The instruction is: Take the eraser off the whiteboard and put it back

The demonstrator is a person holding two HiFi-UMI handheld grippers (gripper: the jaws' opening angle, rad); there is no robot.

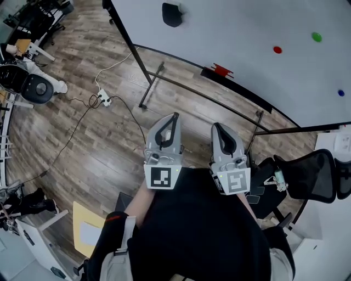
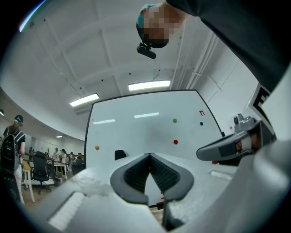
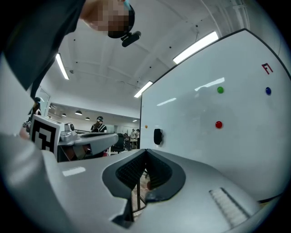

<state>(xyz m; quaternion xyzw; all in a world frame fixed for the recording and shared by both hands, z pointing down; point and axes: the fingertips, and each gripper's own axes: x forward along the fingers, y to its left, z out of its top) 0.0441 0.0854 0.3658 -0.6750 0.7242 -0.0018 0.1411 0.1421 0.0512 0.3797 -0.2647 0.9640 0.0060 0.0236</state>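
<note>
The eraser [image 1: 172, 14], a small black rounded block, clung to the whiteboard [image 1: 247, 33] at 12 o'clock from the left gripper [image 1: 175, 116]. It and the right gripper [image 1: 216, 125] had jaws clenched on nothing. Only the left gripper view showed an orange magnet [image 2: 97, 147] at the eraser's 9 o'clock.
</note>
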